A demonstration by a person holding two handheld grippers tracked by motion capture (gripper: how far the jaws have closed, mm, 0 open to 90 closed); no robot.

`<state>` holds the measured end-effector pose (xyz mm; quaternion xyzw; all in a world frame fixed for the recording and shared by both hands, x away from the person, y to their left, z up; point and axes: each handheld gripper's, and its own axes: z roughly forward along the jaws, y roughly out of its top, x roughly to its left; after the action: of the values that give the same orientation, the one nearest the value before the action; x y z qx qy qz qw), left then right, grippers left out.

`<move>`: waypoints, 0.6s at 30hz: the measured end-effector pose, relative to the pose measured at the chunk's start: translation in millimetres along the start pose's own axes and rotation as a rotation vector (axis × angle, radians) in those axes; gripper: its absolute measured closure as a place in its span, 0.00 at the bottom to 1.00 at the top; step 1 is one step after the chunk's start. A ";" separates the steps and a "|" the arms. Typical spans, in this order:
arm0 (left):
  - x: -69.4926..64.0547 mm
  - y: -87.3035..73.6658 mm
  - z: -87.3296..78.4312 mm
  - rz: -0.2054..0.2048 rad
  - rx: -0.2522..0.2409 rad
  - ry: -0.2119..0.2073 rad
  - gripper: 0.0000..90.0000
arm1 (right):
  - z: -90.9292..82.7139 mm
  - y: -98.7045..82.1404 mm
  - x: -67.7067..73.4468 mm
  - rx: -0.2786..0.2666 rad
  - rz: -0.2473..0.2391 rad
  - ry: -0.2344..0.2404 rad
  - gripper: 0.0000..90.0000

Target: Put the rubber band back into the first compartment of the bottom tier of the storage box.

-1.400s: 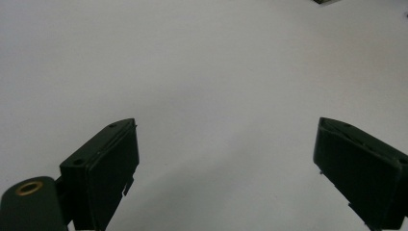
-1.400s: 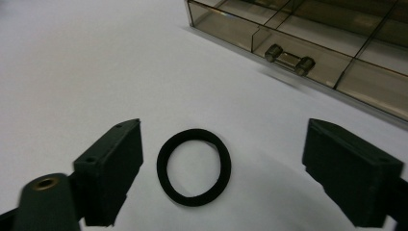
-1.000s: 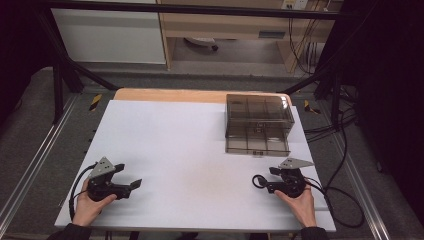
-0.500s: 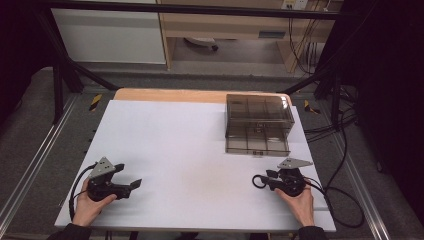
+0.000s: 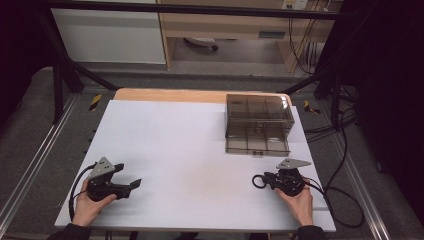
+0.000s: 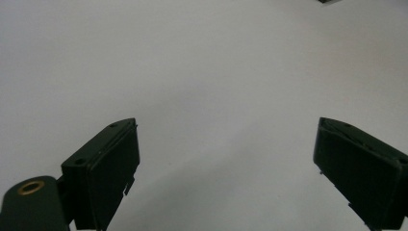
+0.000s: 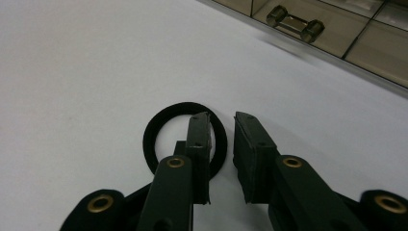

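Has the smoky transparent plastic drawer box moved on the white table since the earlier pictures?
No. The smoky transparent plastic drawer box keeps its place at the white table's far right, beside the wooden strip.

On the table (image 5: 200, 140) before you, the drawer box (image 5: 258, 124) stands at the far right, its handled front (image 7: 294, 23) turned toward you. Your right gripper (image 5: 270, 180) lies on the near right of the table, just in front of that box, with the ring (image 7: 163, 130) flat on the surface under its tips and on their left. Your left gripper (image 5: 131, 181) rests on the near left, well apart from the box, over bare tabletop. Behind the table stands a shelf unit (image 5: 225, 25).
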<state>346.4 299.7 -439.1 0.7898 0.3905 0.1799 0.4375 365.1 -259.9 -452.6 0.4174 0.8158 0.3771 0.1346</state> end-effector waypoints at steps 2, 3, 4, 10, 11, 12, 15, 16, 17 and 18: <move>0.0 0.0 0.0 0.000 0.000 0.000 0.10 | 0.0 0.0 0.1 0.004 0.000 0.001 0.88; 0.0 0.0 -0.1 0.000 0.000 0.001 0.10 | 0.2 -0.1 0.1 0.005 0.000 0.001 0.89; 0.0 0.0 -0.1 0.000 0.000 0.001 0.10 | 0.5 -0.2 0.1 0.005 0.000 0.000 0.89; -0.2 -0.1 0.2 0.001 0.001 0.002 0.10 | 0.8 -0.3 0.2 0.014 0.000 0.005 0.92; -0.2 0.0 0.1 0.002 0.000 0.003 0.10 | 1.0 -0.3 0.3 0.015 0.001 0.006 0.92; -0.2 0.1 0.1 0.002 0.000 0.002 0.10 | 0.8 -0.3 0.3 0.016 0.000 0.006 0.92; -0.1 0.0 0.0 0.002 -0.001 0.003 0.10 | 0.5 -0.3 0.2 0.017 0.000 0.004 0.93; -0.1 0.0 0.0 0.002 -0.001 0.003 0.10 | 0.5 -0.3 0.2 0.018 0.000 0.004 0.94; -0.1 0.1 0.0 0.002 0.000 0.004 0.10 | 0.6 -0.3 0.2 0.018 0.000 0.004 0.94; -0.1 0.1 0.0 0.002 0.000 0.004 0.10 | 0.6 -0.2 0.2 0.019 -0.001 0.003 0.94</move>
<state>346.4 299.6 -439.0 0.7898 0.3907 0.1821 0.4365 365.1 -259.6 -453.1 0.4178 0.8197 0.3697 0.1295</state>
